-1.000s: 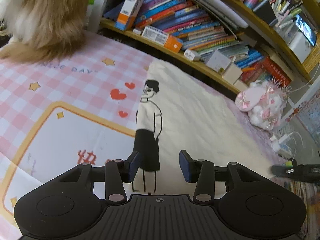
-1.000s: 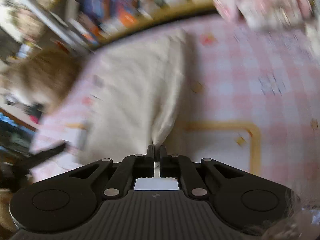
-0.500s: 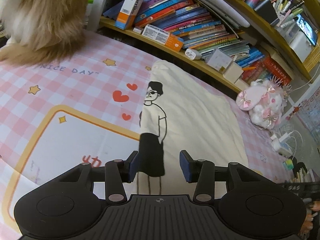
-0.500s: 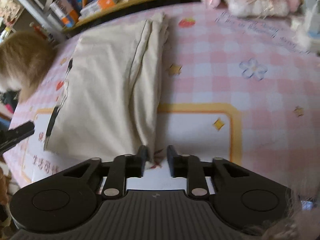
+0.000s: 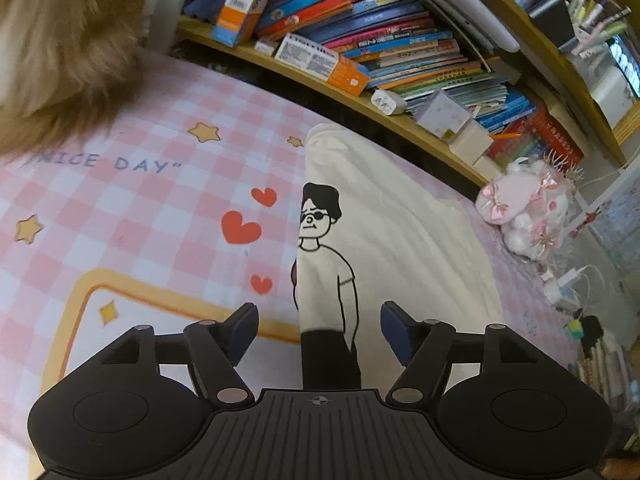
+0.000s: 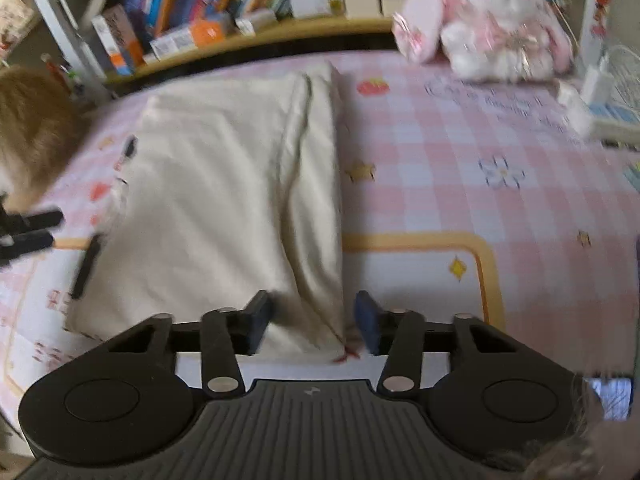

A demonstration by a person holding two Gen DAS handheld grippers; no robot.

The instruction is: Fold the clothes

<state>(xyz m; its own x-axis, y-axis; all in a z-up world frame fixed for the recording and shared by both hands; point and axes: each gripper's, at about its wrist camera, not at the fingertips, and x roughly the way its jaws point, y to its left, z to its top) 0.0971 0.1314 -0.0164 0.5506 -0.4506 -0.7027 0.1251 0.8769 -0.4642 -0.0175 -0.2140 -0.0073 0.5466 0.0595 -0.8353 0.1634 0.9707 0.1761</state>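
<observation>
A cream T-shirt [image 5: 404,240] with a black cartoon figure [image 5: 324,264] lies folded lengthwise on the pink checked bedspread [image 5: 132,208]. My left gripper [image 5: 316,334] hovers open over its near left edge, jaws wide, nothing between them. In the right wrist view the same cream T-shirt [image 6: 224,200] shows its folded right side, and my right gripper [image 6: 310,320] stands open over the near right corner, not touching the cloth. The left gripper's fingers [image 6: 28,228] show at the far left there.
A furry animal [image 5: 60,48] sits at the bed's far left corner. A low shelf of books [image 5: 380,40] runs along the far side. A pink plush rabbit [image 6: 492,20] and a charger with cables [image 5: 564,292] sit at the right.
My right gripper, shut on the shirt's edge a second ago, has laid it down, opened and let go. The left gripper stayed open and shifted slightly.
</observation>
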